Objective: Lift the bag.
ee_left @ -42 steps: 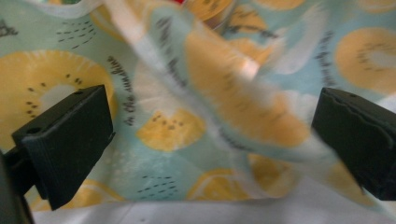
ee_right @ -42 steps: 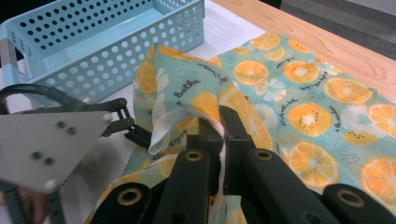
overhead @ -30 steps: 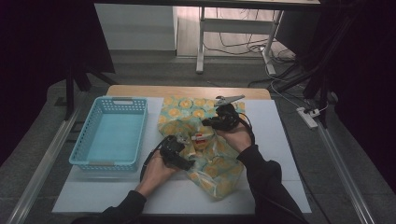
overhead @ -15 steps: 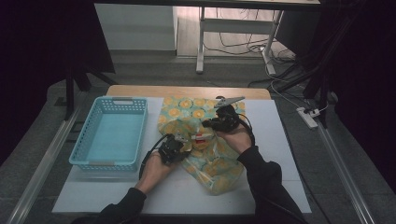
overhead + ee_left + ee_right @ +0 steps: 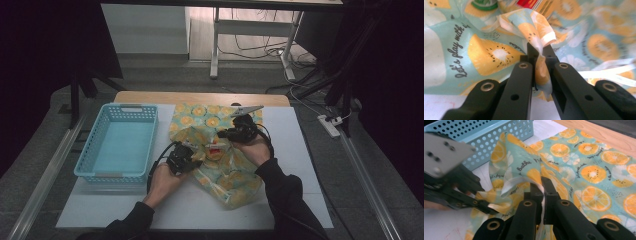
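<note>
Bag: thin printed cloth, matt, soft and creased, bunched up where the left gripper pinches it.
Bag hem: white fabric edging, folded over just in front of the right gripper.
Jaws: black matt plastic, smooth, with small bright metal rivets.
Plate: flat grey metal, dull sheen, on the far gripper left of the right gripper.
Basket: light blue moulded plastic, perforated walls, faint gloss, left of both grippers.
Table: pale wood edge beyond the grippers.
Mat: white, smooth and matt beneath them.
</note>
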